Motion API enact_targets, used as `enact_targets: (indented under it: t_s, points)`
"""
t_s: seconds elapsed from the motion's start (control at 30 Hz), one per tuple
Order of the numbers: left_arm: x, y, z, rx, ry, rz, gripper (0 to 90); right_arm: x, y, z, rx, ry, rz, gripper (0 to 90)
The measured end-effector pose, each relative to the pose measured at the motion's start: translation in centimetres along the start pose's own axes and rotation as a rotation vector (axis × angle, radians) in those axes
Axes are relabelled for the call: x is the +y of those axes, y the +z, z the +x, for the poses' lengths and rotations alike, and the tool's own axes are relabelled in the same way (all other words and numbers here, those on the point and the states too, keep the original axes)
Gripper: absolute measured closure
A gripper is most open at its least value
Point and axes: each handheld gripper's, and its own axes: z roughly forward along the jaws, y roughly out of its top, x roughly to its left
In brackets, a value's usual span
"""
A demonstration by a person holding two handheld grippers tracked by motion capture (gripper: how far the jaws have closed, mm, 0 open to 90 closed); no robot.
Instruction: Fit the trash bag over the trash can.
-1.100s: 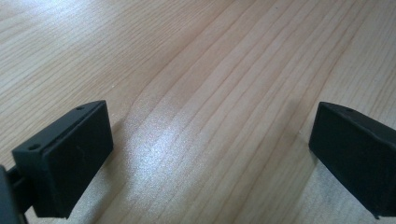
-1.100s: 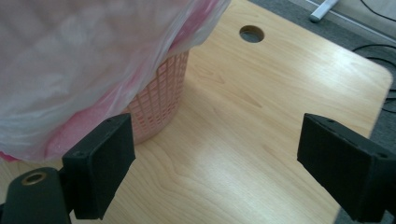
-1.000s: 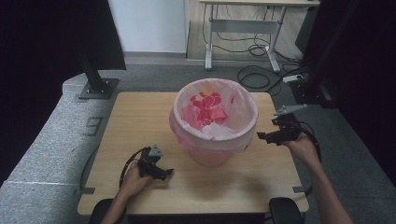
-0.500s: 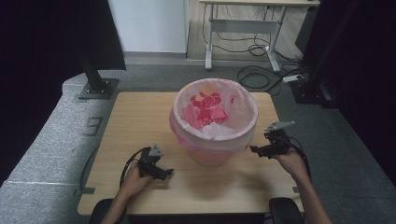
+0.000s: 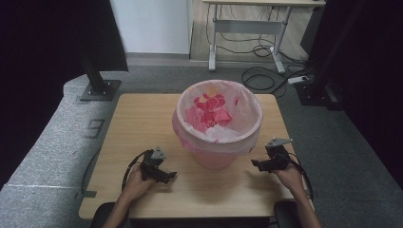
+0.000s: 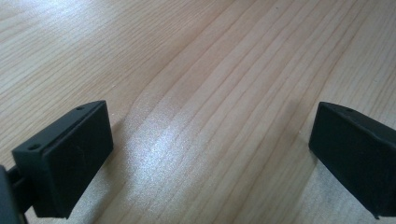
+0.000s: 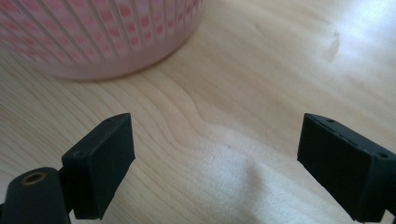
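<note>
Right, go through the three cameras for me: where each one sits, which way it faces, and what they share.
High view: above the person's side, facing forward and down on the table; pink bin, both forearms, left claw, right claw.
Left gripper view: rides the left claw, aimed down at bare wood between open jaws.
Right gripper view: rides the right claw, facing the bin's base, jaws open.
Shared: high and right gripper views both show the bin; all show the tabletop.

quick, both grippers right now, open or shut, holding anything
left gripper: open, nothing between the jaws, low over the table
right gripper: open, empty, beside the pink basket
</note>
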Motion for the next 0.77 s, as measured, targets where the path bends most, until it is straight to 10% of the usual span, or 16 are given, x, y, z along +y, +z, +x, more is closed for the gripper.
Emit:
enact_targets:
  t_s: [0.77]
  points:
    - [0.0,0.0,0.0,0.000,-0.001,0.001,0.0,-3.0,2.7,0.8,0.021,0.014,-0.046,10.0]
